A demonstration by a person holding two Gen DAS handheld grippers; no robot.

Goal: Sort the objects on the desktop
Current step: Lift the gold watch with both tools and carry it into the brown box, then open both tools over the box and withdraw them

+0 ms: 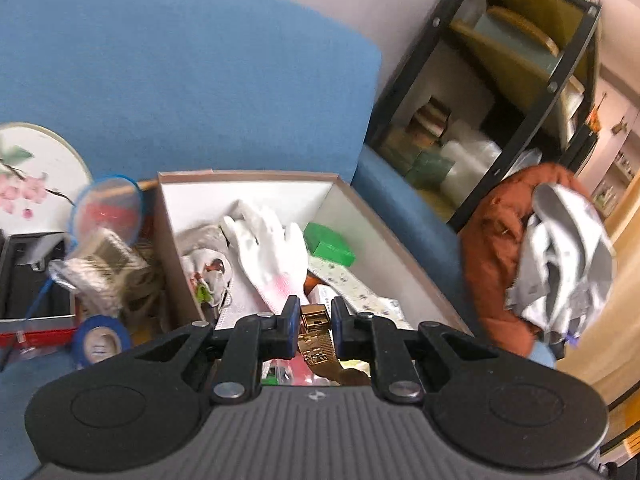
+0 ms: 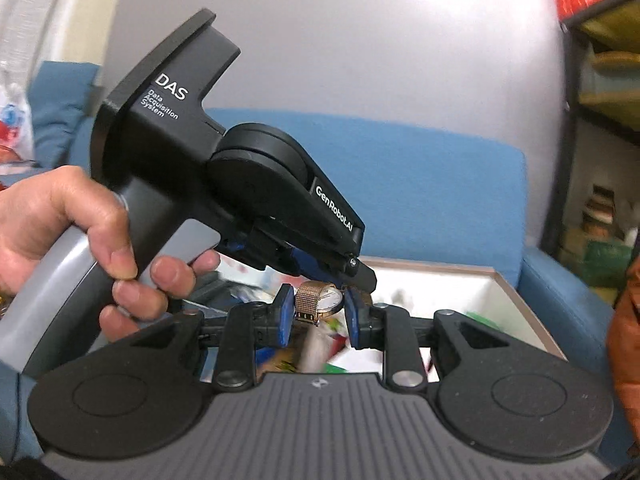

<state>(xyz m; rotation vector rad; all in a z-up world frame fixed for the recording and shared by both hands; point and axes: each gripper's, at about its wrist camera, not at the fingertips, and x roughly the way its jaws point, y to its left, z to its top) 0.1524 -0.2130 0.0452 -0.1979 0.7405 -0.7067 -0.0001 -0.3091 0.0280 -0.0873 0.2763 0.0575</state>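
Hanging lengthwise down, watch strap gripped in left claw.

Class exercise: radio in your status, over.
Left gripper shut on gold mesh-strap wristwatch; right gripper closed around it. Held above open cardboard box. Nothing obstructing.

I count one gold watch, one white glove, one green block, one open box, one blue tape roll and two grippers.
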